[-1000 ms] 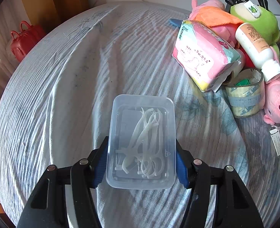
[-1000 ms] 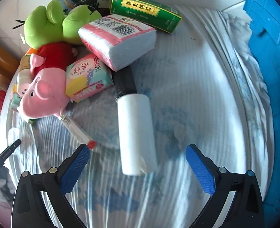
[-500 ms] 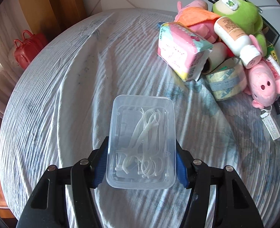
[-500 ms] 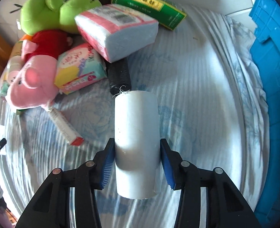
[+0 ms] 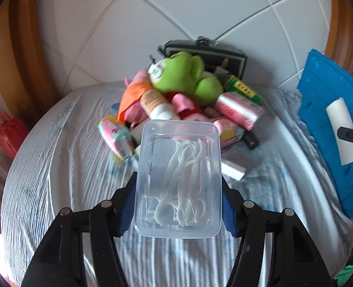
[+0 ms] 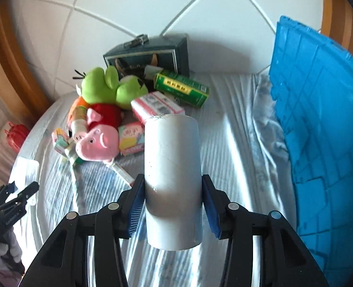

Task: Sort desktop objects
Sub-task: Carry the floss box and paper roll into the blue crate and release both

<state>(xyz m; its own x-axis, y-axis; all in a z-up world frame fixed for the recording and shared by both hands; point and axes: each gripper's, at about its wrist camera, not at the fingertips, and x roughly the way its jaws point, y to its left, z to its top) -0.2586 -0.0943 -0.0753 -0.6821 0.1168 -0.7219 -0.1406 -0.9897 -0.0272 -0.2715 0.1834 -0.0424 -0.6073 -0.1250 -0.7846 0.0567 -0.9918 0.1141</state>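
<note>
My left gripper (image 5: 177, 205) is shut on a clear plastic box of white floss picks (image 5: 179, 179) and holds it above the striped bedsheet. My right gripper (image 6: 173, 205) is shut on a white lint roller (image 6: 173, 179), lifted off the sheet; the roller also shows at the right in the left wrist view (image 5: 342, 131), in front of the blue crate (image 5: 332, 119). The pile of objects lies beyond: green frog plush (image 6: 104, 87), pink pig plush (image 6: 97, 141), pink tissue pack (image 6: 157, 106), green box (image 6: 181, 88), lotion bottle (image 5: 156, 104).
A dark case (image 6: 147, 55) stands against the tiled wall behind the pile. The blue crate (image 6: 320, 124) rises at the right edge. A red bag (image 5: 8, 134) sits off the left side. My left gripper shows far left in the right wrist view (image 6: 16, 196).
Both grippers have lifted and tilted up with their loads; the wall and crate are now in view. The right gripper closed on the lint roller during the last second and raised it off the sheet.
</note>
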